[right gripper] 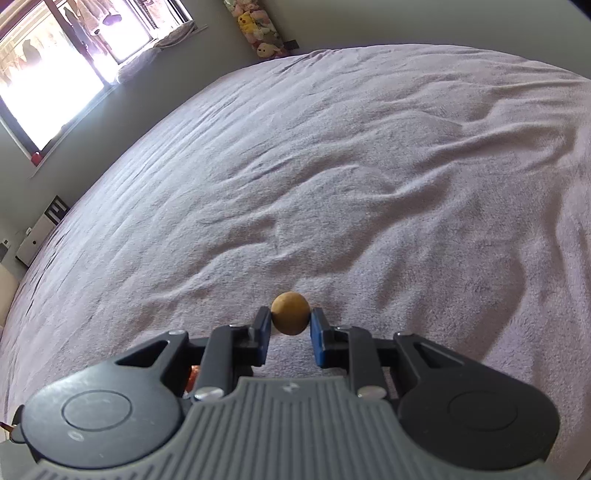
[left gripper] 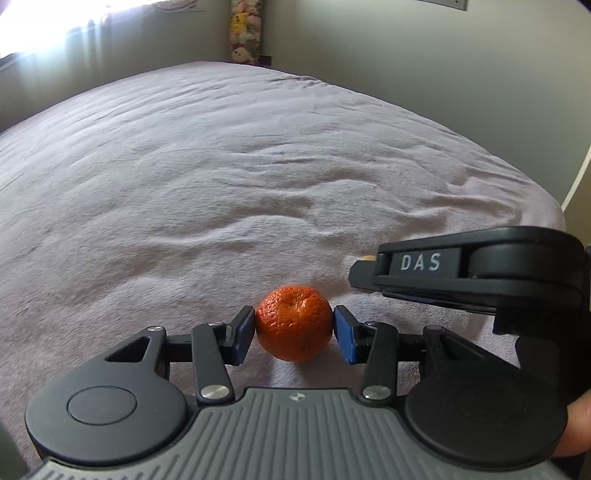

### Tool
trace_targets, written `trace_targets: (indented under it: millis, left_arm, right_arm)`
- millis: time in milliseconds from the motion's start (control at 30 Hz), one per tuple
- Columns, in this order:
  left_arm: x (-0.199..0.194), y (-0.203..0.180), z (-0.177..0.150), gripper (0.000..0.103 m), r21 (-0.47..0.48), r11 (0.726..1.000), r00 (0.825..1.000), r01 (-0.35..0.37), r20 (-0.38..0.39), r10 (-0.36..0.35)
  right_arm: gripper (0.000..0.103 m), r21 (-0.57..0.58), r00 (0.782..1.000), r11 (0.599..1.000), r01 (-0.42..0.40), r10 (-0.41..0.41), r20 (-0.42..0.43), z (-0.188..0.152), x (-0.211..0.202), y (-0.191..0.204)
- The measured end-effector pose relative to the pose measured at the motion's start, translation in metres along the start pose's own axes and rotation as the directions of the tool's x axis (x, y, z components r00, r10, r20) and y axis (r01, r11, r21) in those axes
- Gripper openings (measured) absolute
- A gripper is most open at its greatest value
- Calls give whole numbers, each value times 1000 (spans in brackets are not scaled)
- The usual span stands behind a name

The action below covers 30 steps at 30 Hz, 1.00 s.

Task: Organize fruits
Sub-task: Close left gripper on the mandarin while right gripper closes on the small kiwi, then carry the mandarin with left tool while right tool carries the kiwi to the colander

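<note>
My left gripper point(left gripper: 294, 332) is shut on an orange tangerine point(left gripper: 294, 323), its blue pads pressed on both sides, low over a mauve blanket point(left gripper: 221, 177). My right gripper point(right gripper: 290, 326) is shut on a small round tan fruit point(right gripper: 290, 313) held at the fingertips above the same blanket point(right gripper: 332, 184). In the left wrist view the right gripper's black body marked DAS point(left gripper: 480, 269) reaches in from the right, with a sliver of the tan fruit point(left gripper: 366, 258) at its tip. A bit of orange point(right gripper: 192, 376) shows under the right gripper's left finger.
The blanket covers a wide bed with soft wrinkles. A bright window point(right gripper: 48, 74) is at the far left, stuffed toys point(right gripper: 258, 29) stand in the far corner, and a white unit point(right gripper: 40, 229) stands by the bed's left side. The bed edge point(left gripper: 554, 206) drops off at the right.
</note>
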<state>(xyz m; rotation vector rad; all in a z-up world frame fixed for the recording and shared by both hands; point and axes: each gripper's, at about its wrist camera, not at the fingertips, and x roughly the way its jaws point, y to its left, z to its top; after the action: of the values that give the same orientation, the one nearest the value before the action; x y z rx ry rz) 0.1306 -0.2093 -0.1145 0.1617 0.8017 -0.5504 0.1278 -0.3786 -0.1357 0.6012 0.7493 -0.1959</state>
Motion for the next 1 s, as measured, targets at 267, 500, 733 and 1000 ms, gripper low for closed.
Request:
trace_targets:
  millis: [267,500,733,1000]
  left_arm:
    - [-39,20,0,52,-79,996,999,-40,17,41]
    - [-81,34,2,52,-108,990,994,-87,50,93]
    - [-128,60,-1,52,-195,973,987,-124,73,141]
    - [-173,97,-12,52,-285,941,976,-184,63,210]
  right_arm:
    - [19,-36,998,997,-65,66,20,1,-20,22]
    - [19,-91,984,981,-171,176,38,0,-49,52]
    - [19,-161,963,951,-263,270,19,-10,-73,84]
    - [19,-259,941,908,-331,337,-20,-29,-95,122]
